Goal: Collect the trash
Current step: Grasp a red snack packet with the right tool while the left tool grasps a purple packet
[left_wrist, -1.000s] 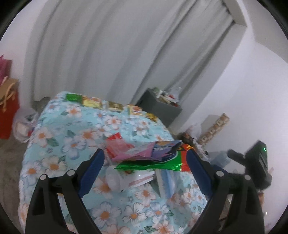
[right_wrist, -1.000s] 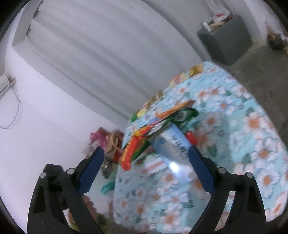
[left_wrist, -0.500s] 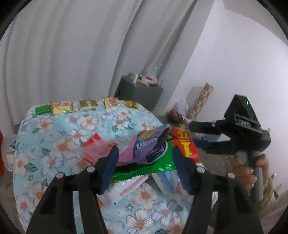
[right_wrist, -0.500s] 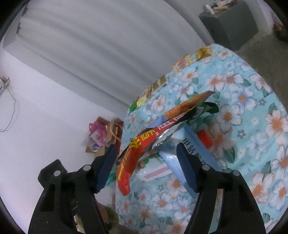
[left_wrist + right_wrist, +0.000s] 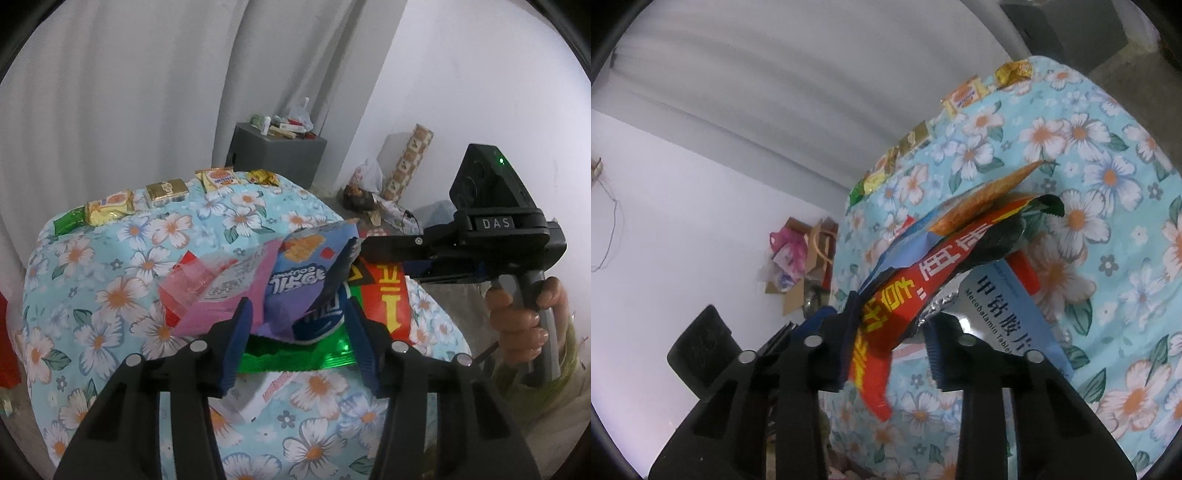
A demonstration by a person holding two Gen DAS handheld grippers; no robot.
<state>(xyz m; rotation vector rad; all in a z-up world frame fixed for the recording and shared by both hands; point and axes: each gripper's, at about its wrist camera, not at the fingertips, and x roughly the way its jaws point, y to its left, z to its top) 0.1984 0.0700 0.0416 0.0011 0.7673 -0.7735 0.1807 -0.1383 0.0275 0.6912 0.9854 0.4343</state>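
A pile of empty snack wrappers lies on the floral tablecloth [image 5: 110, 266]: a pink wrapper [image 5: 221, 284], a purple-blue bag [image 5: 299, 280], a green foil wrapper [image 5: 295, 356] and a red bag with yellow letters [image 5: 384, 299]. My left gripper [image 5: 295, 343] has its fingers half closed around the pile's near edge. My right gripper [image 5: 890, 343] is narrowed around the end of the red bag [image 5: 908, 295]; it also shows in the left wrist view [image 5: 364, 245], at the pile's right side. A blue-white medicine box [image 5: 1008, 314] lies under the pile.
A row of small sealed snack packets [image 5: 162, 194] lines the table's far edge. A grey cabinet [image 5: 277, 151] with clutter stands by the curtain. Bags and boxes [image 5: 798, 254] sit on the floor by the wall. A white paper [image 5: 266, 395] lies under the green wrapper.
Both grippers have moved in on the wrapper pile from opposite sides and their jaws have narrowed. The right one now has the red bag's end between its fingers.
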